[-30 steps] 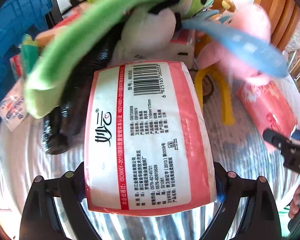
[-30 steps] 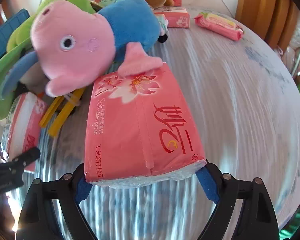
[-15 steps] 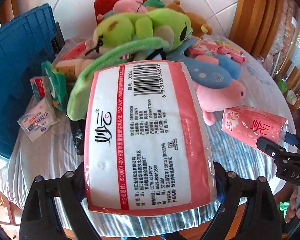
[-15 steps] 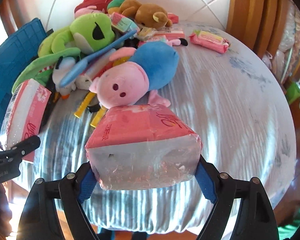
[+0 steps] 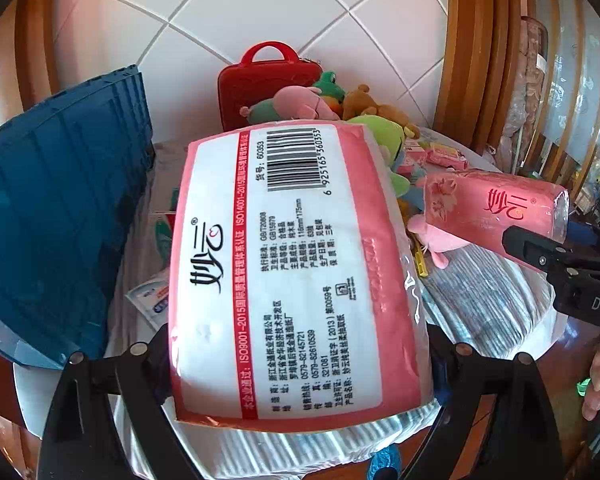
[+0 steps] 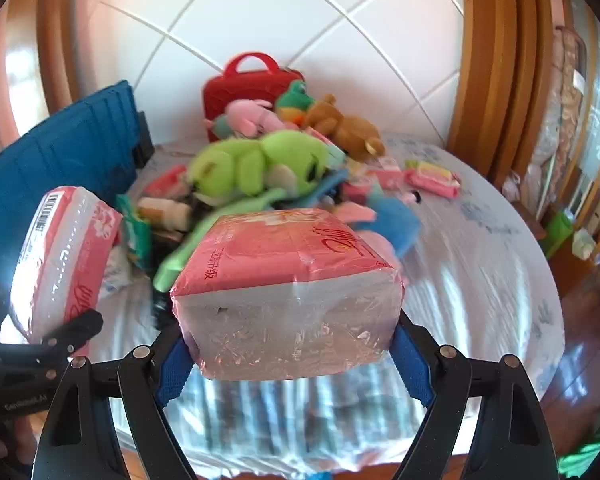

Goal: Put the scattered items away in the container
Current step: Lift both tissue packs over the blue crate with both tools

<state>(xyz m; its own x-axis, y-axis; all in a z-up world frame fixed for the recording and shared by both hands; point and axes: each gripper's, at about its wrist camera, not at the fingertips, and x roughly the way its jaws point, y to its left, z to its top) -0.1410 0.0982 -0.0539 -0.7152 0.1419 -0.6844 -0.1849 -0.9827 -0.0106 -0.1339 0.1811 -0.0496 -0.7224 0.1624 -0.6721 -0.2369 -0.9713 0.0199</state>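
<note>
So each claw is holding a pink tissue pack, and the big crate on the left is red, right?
Not quite. The crate is blue, not red; the left wrist view shows it clearly. The red thing is the little case at the back. The rest is right: the left claw holds one pink tissue pack and the right claw holds another.

White tiled wall, wooden frame, sunlit cloth-covered table
</note>
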